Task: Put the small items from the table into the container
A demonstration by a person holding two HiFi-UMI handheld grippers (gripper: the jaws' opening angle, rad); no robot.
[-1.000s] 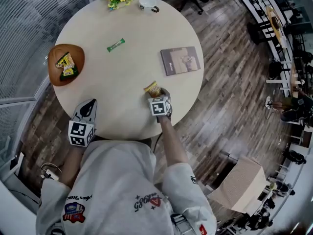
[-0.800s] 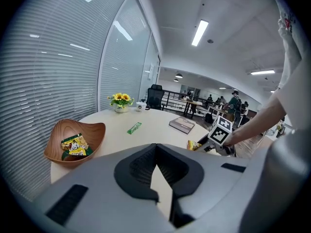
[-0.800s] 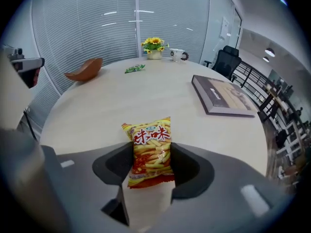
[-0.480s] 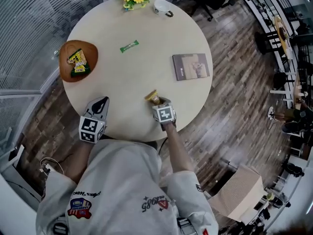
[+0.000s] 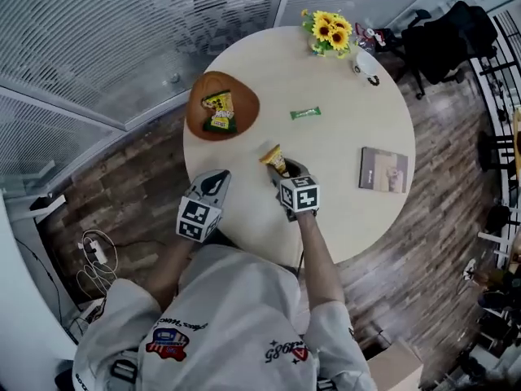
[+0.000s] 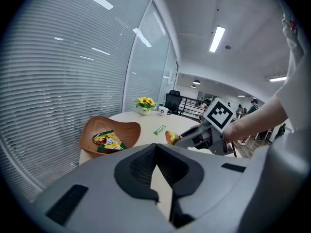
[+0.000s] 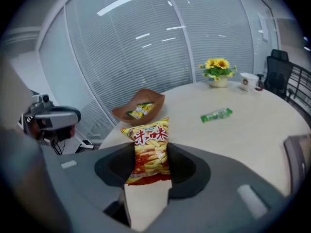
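Note:
My right gripper [image 5: 282, 168] [image 7: 147, 165] is shut on a yellow and red snack packet [image 5: 274, 158] [image 7: 147, 150], which stands upright between the jaws above the round table [image 5: 334, 157]. The brown wooden bowl [image 5: 245, 103] [image 7: 156, 99] [image 6: 127, 129] lies beyond it near the table's left edge, with snack packets [image 5: 218, 111] inside. A green bar [image 5: 305, 113] [image 7: 216, 114] [image 6: 159, 129] lies on the table right of the bowl. My left gripper [image 5: 214, 183] [image 6: 156, 147] hovers at the table's near edge, shut and holding nothing.
A book [image 5: 383, 169] lies at the table's right side. A sunflower pot [image 5: 328, 29] and a white cup [image 5: 365, 63] stand at the far edge. A glass wall with blinds runs behind the bowl. A black chair [image 5: 456, 31] stands beyond the table.
My right gripper has risen with the snack packet and moved toward the bowl. My left gripper has shifted a little along the table edge. The head view has swung round.

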